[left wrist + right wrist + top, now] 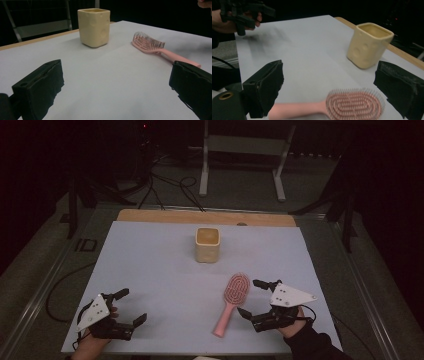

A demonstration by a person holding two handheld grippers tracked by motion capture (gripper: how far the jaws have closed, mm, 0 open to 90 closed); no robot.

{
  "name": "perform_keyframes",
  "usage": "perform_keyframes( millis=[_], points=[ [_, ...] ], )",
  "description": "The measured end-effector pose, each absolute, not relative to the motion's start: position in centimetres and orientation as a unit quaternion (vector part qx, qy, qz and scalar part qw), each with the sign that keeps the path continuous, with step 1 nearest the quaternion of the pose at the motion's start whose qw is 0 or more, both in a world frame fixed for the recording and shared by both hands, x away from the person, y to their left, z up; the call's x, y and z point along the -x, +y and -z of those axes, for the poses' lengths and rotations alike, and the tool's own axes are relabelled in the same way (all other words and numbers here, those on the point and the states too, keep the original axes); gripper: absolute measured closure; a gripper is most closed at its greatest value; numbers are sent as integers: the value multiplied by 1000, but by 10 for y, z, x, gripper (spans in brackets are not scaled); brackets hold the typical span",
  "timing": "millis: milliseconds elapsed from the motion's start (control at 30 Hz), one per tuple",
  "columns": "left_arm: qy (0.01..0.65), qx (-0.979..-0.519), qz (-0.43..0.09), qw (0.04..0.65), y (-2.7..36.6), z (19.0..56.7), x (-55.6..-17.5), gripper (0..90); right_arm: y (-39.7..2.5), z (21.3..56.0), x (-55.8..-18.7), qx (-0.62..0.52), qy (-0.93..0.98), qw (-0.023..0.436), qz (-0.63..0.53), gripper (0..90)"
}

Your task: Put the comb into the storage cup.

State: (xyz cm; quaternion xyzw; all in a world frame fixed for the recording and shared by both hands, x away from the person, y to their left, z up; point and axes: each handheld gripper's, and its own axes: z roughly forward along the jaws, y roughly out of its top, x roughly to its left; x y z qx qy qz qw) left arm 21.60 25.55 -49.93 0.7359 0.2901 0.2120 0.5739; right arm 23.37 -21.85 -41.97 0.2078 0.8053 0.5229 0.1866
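Nothing looks begun — the pink hairbrush point(231, 302) lies flat at lower centre-right of the surface point(150, 255), the cream cup point(207, 245) upright above it. Left gripper point(125, 307) and right gripper point(254, 297) both have jaws released, empty — the right just beside the brush.

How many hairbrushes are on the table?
1. The pink hairbrush lies bristles up on the near right part of the white table, just left of the right gripper and nearer the person than the yellow cup. Nothing seems to hide another.
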Motion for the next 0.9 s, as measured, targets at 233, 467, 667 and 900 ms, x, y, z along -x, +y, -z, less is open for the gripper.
perform_keyframes(
  millis=[233,467,667,900],
  points=[
    [289,-735,-211,576,256,499,-216,0,-202,414,-242,-189,811,163,-529,85],
    [288,-736,-212,575,257,499,-215,0,-180,421,-248,-164,827,138,-520,85],
    [287,-736,-211,576,257,499,-215,0,-162,438,-252,-153,842,99,-508,92],
    [287,-736,-210,576,257,499,-216,0,-154,455,-257,-156,852,78,-493,129]
  ],
)
